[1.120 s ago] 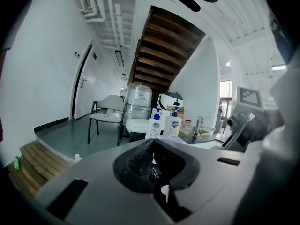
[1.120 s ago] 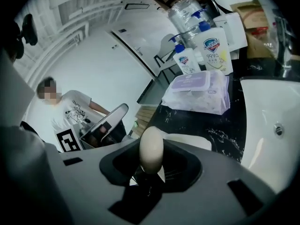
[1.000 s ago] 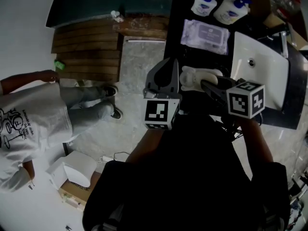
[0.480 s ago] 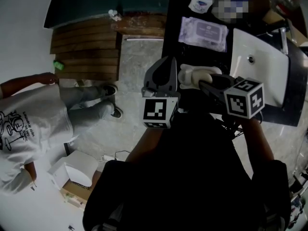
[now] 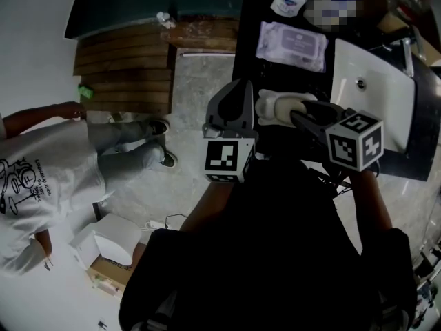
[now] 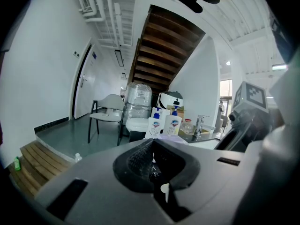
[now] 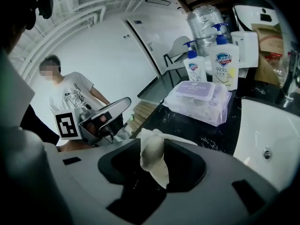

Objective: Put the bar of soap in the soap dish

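Observation:
A cream bar of soap (image 7: 153, 159) stands on end between the jaws of my right gripper (image 7: 152, 149), which are opening; dark gaps show on both sides of the bar. Just past it lies the white soap dish (image 7: 140, 136), at the black counter's edge. In the head view the soap (image 5: 295, 103) and dish (image 5: 267, 109) sit at the tip of the right gripper (image 5: 295, 114). My left gripper (image 5: 242, 88) hovers just left of the dish. Its jaws meet in a thin slit with nothing between them (image 6: 154, 159).
On the black counter (image 5: 249, 61) lie a purple wet-wipes pack (image 5: 291, 45) and pump soap bottles (image 5: 288, 0). A white sink (image 5: 375, 98) is to the right. A person in a white T-shirt (image 5: 41, 178) stands on the floor at left, near wooden steps (image 5: 124, 67).
The right gripper has rolled slightly, its marker cube shifting a little right. The left gripper and the soap dish have stayed where they were.

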Demonstrator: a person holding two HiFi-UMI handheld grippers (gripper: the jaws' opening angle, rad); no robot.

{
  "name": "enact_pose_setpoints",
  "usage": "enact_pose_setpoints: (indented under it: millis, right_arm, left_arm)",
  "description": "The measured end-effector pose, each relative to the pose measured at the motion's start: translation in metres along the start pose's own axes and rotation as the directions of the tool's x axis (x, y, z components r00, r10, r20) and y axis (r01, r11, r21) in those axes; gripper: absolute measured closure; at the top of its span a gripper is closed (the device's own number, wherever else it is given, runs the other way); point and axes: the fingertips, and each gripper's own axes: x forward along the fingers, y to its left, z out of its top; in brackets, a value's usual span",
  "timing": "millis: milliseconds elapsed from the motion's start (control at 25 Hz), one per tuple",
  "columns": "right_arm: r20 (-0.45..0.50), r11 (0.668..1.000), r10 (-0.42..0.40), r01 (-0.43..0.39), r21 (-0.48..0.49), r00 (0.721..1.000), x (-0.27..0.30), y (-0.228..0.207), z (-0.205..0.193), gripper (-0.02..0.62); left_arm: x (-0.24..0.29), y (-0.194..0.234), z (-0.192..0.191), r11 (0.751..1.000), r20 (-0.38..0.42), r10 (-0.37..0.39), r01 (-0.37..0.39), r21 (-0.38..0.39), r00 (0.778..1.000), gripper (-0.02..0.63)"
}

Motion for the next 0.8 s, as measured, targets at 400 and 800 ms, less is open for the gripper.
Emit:
enact_pose_setpoints:
  millis: [400,800]
  right_arm:
    - [-0.002,0.987,-0.117,0.116,-0.11,0.993,-0.004,-0.008,0.0,0.453]
    - [0.051,0.984,-0.143,0.147,-0.098,0.988,-0.003,-0.017,0.01,0.454]
  left_arm:
    - [-0.003,-0.002,-0.002,1.0,-0.015,-0.007,0.008,0.016,1.0,0.603]
    - [-0.004,-0.003,-0.006,1.0,-0.025,-0.007,0.007,0.008,1.0,0.603]
